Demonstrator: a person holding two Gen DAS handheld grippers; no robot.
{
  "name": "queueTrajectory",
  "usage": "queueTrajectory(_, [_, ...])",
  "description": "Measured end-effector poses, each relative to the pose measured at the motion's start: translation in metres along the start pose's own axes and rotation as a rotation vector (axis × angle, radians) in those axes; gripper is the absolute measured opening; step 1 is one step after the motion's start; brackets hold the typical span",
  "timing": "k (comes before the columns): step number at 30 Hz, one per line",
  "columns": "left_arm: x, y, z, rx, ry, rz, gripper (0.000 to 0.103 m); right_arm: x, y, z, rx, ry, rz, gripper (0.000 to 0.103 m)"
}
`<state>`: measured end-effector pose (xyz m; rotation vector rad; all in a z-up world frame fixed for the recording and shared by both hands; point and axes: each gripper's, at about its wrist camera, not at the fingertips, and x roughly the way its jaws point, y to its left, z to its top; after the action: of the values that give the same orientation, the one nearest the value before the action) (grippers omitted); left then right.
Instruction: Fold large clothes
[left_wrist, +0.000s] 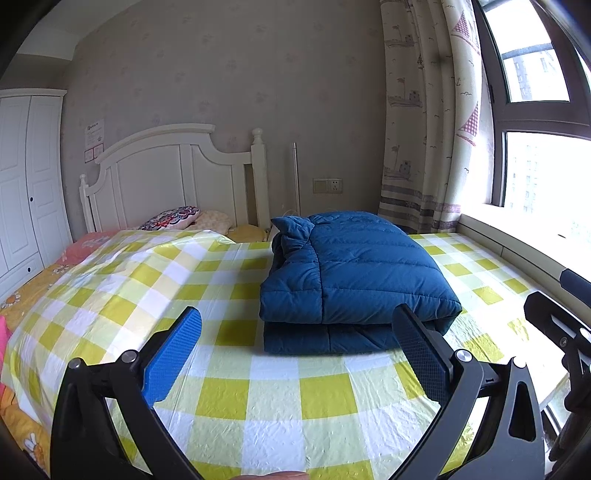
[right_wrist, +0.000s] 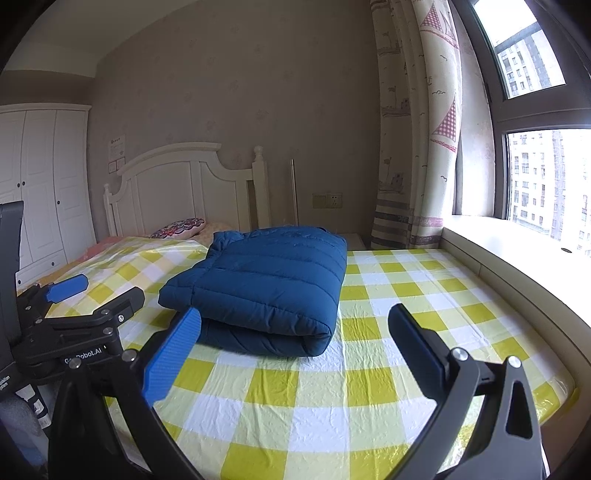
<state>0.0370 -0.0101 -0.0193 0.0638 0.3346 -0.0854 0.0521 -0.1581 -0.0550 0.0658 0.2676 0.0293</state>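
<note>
Jacket (left_wrist: 351, 273) folded at 12 o'clock on checked cloth (left_wrist: 280, 402). Left gripper (left_wrist: 299, 354) and right gripper (right_wrist: 295, 354): jaws wide apart, empty, off the jacket.

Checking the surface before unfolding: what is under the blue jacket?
The folded blue jacket lies on the yellow checked sheet. Whatever sits directly beneath the jacket or between its layers is covered.

The near right corner of the folded blue quilted puffer jacket (left_wrist: 351, 266) is hidden behind a dark gripper finger in the left wrist view. The small white paper notice (left_wrist: 94, 134) on the far wall has print too small to read. The patterned round cushion (left_wrist: 171, 218) is partly hidden behind the yellow-and-white checked plastic sheet (left_wrist: 277, 398).
</note>
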Motion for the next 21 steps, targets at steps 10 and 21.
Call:
queueTrajectory(10, [-0.002, 0.001, 0.001, 0.002, -0.008, 0.006, 0.099, -0.001, 0.002, 0.0, 0.001, -0.001, -0.001, 0.101])
queueTrajectory(21, [-0.014, 0.006, 0.006, 0.012, -0.047, 0.004, 0.099, -0.005, 0.005, 0.004, -0.015, -0.013, 0.001, 0.101])
